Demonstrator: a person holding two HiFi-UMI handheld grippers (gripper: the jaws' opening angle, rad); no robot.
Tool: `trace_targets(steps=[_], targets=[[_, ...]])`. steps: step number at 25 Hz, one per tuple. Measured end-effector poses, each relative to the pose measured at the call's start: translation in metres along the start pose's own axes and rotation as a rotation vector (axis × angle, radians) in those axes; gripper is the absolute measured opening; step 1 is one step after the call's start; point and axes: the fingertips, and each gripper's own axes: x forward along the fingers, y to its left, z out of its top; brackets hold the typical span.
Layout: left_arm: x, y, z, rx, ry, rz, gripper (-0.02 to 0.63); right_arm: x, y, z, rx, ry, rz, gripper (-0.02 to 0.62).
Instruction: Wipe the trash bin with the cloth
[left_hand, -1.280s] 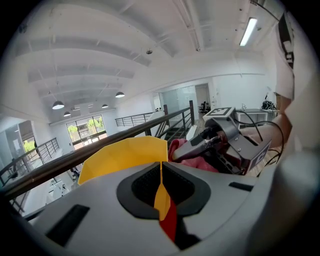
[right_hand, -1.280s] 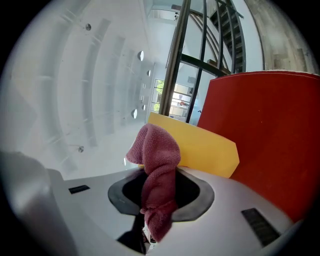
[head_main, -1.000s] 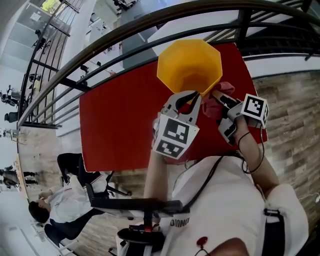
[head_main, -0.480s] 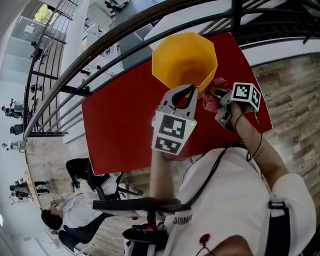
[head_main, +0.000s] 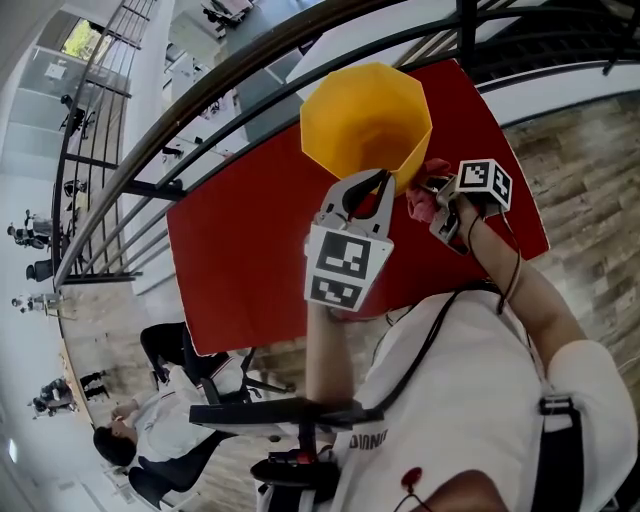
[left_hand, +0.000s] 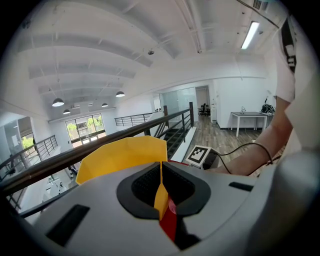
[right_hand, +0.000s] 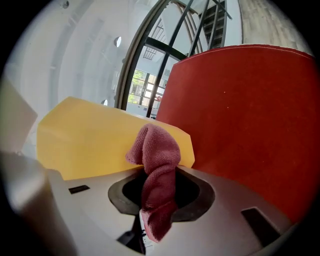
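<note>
Grips first: right gripper (right_hand: 159, 202) clamped on the cloth (right_hand: 157, 165), a dark-pink wad poking out past the jaws and lying against the outer wall of the trash bin (right_hand: 85, 145). Left gripper (left_hand: 161, 187) pinched nearly closed on the bin's thin yellow rim, with the wall running straight between the pads. Bin at the far edge of the red table (head_main: 240, 250), toward the far right corner, mouth open to the head view.

Probably mid-wipe on the bin's right outer face. Hold the left clamp firm to stop a light bin sliding or tipping under the push. Press the wad flat against the plastic instead of leading with the jaw tips. Stroke from the rim downward in overlapping passes, then turn the bin with the left gripper to bring round the next facet. Regrip only on signs of the wad slipping out.

Dark railing (head_main: 200, 110) just beyond the table's far edge, close behind the bin: little room for reaching round the back face, so better to rotate than to stretch. Black cable (head_main: 420, 350) trailing from the right arm across the white shirt; worth minding near the table's near edge to avoid a snag. Seated person (head_main: 160, 435) well off past the near left corner, no obstacle to the wipe.
</note>
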Motion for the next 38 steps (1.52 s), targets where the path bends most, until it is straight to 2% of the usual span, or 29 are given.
trace_targets(steps=[17, 26, 28, 30, 32, 35, 38], targets=[[0.002, -0.001, 0.000, 0.006, 0.002, -0.007, 0.015, 0.020, -0.030, 0.001, -0.023, 0.017, -0.104, 0.100], [0.005, -0.003, -0.001, 0.008, 0.002, -0.024, 0.015, 0.024, -0.038, 0.003, -0.021, 0.016, -0.127, 0.100], [0.012, -0.007, -0.012, 0.034, 0.063, -0.036, 0.015, 0.017, -0.033, 0.007, -0.018, 0.002, -0.109, 0.100], [0.021, -0.010, -0.030, 0.108, 0.154, -0.025, 0.015, 0.006, -0.020, 0.009, -0.009, -0.008, -0.065, 0.100], [0.028, -0.014, -0.040, 0.169, 0.197, -0.012, 0.015, -0.008, -0.001, 0.010, 0.001, -0.012, -0.008, 0.100], [0.034, -0.023, -0.039, 0.136, 0.177, -0.050, 0.015, -0.037, 0.032, 0.012, 0.009, -0.029, 0.083, 0.100], [0.024, -0.027, -0.026, 0.127, 0.126, -0.069, 0.015, -0.063, 0.068, 0.012, -0.031, -0.048, 0.169, 0.100]])
